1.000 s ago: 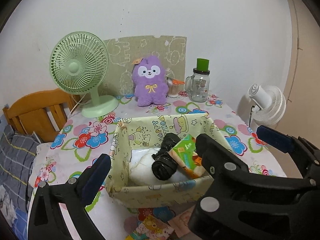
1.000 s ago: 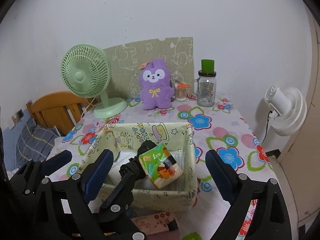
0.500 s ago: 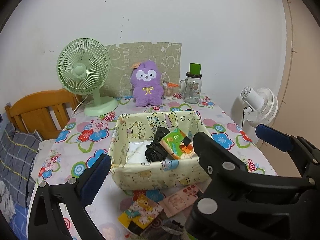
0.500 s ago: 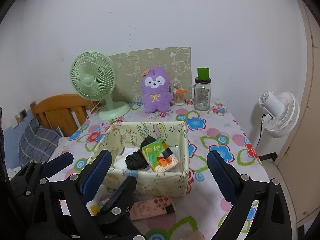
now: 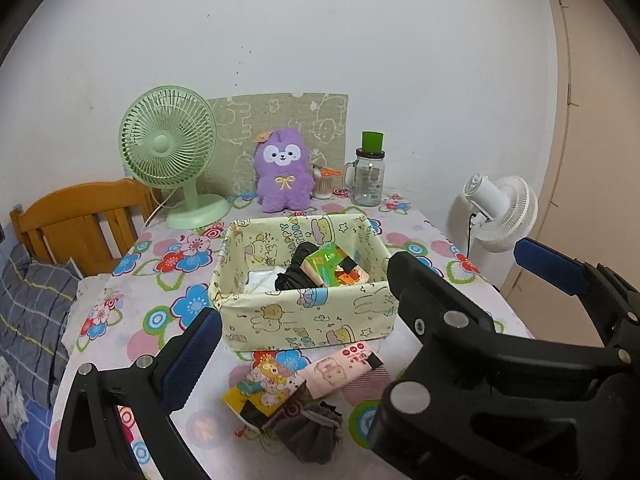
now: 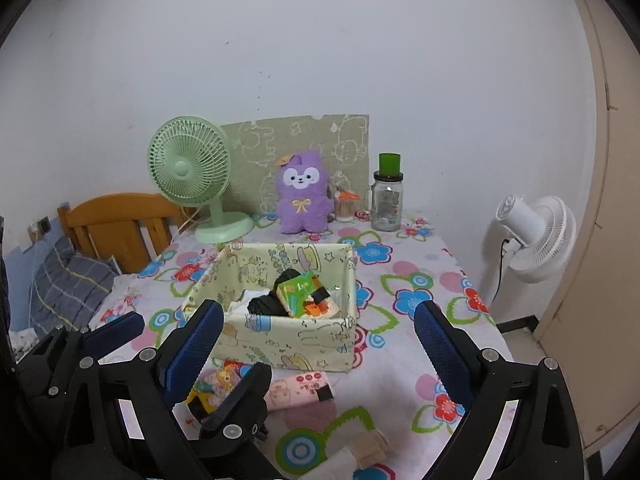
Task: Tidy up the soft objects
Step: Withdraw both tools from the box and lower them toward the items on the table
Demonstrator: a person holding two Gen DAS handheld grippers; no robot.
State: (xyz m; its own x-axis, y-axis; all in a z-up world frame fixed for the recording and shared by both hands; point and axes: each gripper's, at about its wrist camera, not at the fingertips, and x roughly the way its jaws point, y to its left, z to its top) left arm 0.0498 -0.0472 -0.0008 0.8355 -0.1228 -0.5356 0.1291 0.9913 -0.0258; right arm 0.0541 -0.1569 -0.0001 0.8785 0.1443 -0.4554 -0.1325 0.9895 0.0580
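The soft packs (image 5: 276,384) lie on the tabletop (image 6: 420,360) just in front of the fabric box (image 5: 308,320). Both tools, left (image 5: 366,300) and right (image 6: 316,346), are wide apart and hold nothing. A grab could push a pack off the near edge. The right side has open room.

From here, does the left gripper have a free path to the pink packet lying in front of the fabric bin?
Probably yes: the left gripper is open and empty, and the pink packet lies flat and uncovered beneath it.
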